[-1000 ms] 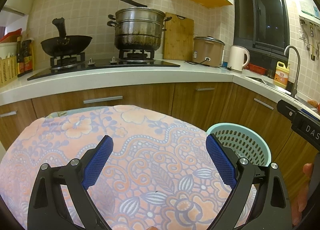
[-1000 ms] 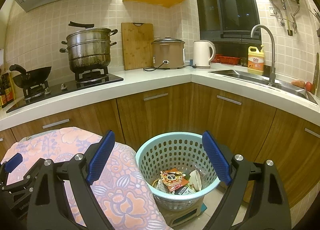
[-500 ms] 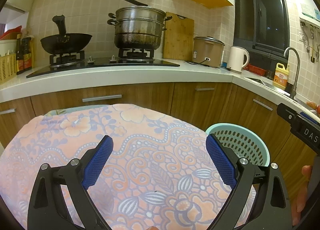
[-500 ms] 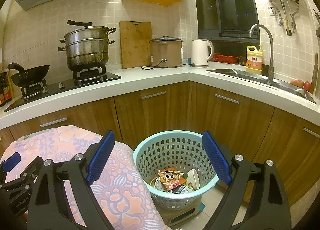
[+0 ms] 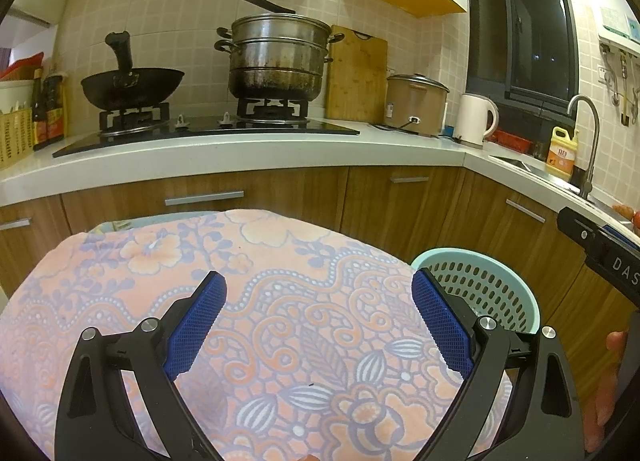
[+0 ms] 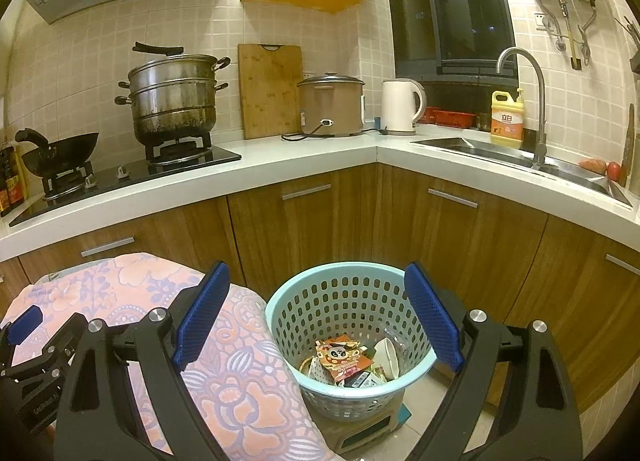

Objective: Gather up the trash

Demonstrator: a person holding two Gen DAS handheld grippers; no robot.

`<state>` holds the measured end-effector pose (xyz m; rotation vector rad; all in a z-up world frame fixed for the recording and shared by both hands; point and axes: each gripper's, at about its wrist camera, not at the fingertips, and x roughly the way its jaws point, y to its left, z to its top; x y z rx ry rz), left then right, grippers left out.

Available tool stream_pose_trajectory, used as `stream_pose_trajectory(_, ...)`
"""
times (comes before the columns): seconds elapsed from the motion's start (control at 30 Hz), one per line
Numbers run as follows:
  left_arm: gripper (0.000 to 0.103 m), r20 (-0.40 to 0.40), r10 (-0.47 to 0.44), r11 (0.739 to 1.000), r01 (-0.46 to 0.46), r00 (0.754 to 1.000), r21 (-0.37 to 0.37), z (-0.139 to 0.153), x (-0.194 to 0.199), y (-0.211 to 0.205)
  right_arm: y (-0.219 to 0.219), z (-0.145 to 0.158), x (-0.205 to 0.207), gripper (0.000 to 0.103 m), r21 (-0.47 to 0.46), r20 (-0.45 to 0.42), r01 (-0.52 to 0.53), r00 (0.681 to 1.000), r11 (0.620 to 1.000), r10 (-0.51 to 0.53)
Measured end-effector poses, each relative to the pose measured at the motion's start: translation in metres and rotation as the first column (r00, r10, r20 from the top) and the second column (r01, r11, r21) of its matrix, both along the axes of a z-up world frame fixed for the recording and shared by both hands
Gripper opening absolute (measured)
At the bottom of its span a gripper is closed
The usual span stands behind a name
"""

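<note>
A light blue perforated trash basket (image 6: 340, 301) stands on the floor beside the table and holds wrappers (image 6: 340, 357) and a white paper cup (image 6: 388, 353). Its rim also shows in the left wrist view (image 5: 480, 281). My right gripper (image 6: 316, 313) is open and empty, held above and in front of the basket. My left gripper (image 5: 318, 321) is open and empty over the floral pink tablecloth (image 5: 280, 281). No loose trash shows on the cloth.
Brown kitchen cabinets and a white counter (image 6: 280, 169) wrap around behind. On the counter are a wok (image 5: 132, 87), a steamer pot (image 5: 276, 57), a cutting board, a rice cooker, a kettle and a sink (image 6: 480, 145) with a yellow bottle.
Both grippers have drifted slightly; the right view has shifted so the basket sits more to the left between its fingers. Both stay open and empty.
</note>
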<state>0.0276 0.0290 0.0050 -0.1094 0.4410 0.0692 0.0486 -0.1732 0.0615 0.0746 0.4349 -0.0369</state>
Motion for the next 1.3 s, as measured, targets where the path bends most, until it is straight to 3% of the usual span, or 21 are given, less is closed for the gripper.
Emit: stream_pose_trajectory(1.3, 0.094, -0.007, 0.027, 1.0, -0.027, 1.0, 0.011, -0.003, 0.001, 0.002, -0.009, 0.011, 0.004, 0.085, 0.008, 0.003, 0.012, 1.0, 1.0, -0.012)
